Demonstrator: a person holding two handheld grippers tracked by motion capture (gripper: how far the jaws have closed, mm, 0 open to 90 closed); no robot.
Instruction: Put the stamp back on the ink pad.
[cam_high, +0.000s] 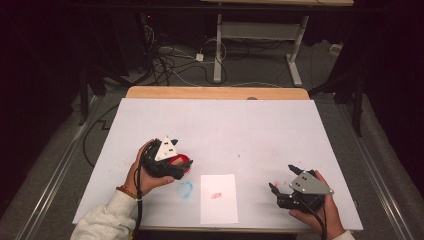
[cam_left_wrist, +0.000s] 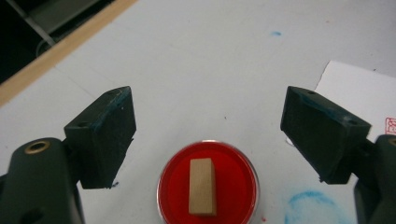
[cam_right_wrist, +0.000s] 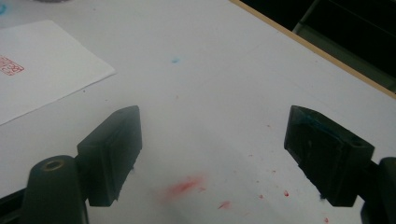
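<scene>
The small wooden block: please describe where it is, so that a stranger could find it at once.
On the white table, look at the near left part, under the left gripper. There a round red ink pad lies, and the small wooden block stands in its middle, between the open jaws. It is the one tan, square-edged thing on red.

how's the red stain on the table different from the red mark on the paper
The red stain on the table is a blurred smear with scattered specks beside it; the red mark on the paper is a small, sharp-edged rectangular stamp print. The stain lies between the right gripper jaws, the mark farther off. Both are red ink.
</scene>
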